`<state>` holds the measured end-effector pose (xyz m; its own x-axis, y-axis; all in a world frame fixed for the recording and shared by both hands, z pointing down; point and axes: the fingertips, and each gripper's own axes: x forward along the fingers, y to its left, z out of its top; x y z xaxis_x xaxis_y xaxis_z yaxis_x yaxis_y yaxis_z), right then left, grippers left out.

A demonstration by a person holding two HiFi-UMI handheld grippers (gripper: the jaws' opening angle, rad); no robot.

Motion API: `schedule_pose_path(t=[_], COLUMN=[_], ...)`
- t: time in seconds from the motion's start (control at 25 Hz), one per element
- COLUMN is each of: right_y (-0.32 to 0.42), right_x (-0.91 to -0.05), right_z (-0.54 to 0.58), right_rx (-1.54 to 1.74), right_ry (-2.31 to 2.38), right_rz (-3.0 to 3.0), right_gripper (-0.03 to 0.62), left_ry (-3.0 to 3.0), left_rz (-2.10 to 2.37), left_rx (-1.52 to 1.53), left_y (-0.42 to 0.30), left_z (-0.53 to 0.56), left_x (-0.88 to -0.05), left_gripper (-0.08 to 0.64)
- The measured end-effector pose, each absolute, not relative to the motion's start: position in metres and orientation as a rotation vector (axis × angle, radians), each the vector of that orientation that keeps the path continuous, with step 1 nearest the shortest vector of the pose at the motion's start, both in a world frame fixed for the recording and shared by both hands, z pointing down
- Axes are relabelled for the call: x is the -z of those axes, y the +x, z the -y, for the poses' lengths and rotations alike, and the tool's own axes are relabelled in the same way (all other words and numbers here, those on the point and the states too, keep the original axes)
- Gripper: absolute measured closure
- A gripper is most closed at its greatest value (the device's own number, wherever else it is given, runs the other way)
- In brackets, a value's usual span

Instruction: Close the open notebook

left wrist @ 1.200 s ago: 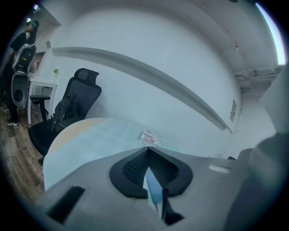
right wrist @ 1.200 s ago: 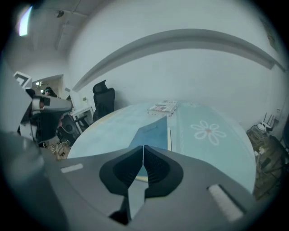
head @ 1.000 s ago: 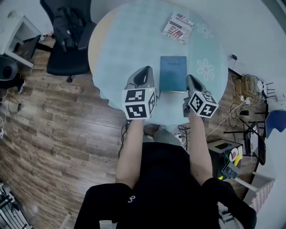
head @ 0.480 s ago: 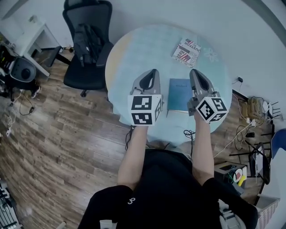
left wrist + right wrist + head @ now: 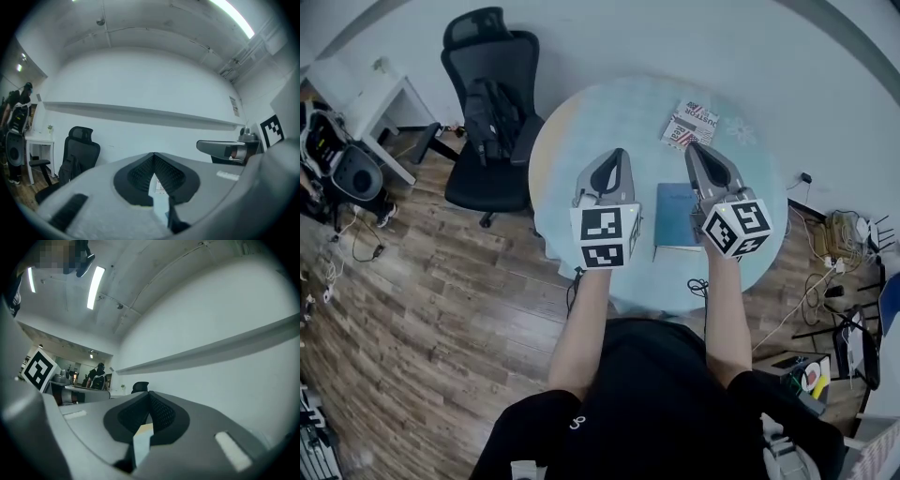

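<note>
The notebook [image 5: 677,214] lies shut on the round pale-blue table [image 5: 572,131], its blue cover up. In the head view it shows between my two grippers, and the right gripper hides its right edge. Both grippers are held well above the table and point level towards the far wall. My left gripper [image 5: 617,156] is shut with nothing in it, its tips meeting [image 5: 153,154]. My right gripper [image 5: 693,150] is also shut and empty [image 5: 149,393]. Neither touches the notebook.
A printed magazine [image 5: 691,124] lies at the table's far side. A black office chair [image 5: 487,122] with a backpack on it stands left of the table, and a white desk [image 5: 366,89] further left. Cables and boxes [image 5: 839,234] crowd the floor at right.
Both grippers have risen away from the table and now point level. The notebook has stayed shut in the same place on the table.
</note>
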<state>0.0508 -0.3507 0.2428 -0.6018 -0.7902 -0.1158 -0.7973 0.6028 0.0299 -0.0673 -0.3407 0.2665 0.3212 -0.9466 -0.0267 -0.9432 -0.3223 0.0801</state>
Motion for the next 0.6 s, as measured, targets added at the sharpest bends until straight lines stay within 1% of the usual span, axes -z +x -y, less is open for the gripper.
schedule_pose_path(t=[0.32,0.6], right_y=[0.058,0.043], right_x=[-0.255,-0.264], right_z=[0.347,0.339], right_rx=[-0.089,-0.076], right_ry=[-1.373,-1.327], right_rz=[-2.755,-2.806], right_gripper=[0.580,0.580], left_ry=[2.485,2.455], left_rz=[1.807,1.839], left_rx=[0.090,0.080], left_y=[-0.069,-0.078], left_z=[0.335,0.327], left_x=[-0.280,-0.284], left_gripper=[0.566,0.566])
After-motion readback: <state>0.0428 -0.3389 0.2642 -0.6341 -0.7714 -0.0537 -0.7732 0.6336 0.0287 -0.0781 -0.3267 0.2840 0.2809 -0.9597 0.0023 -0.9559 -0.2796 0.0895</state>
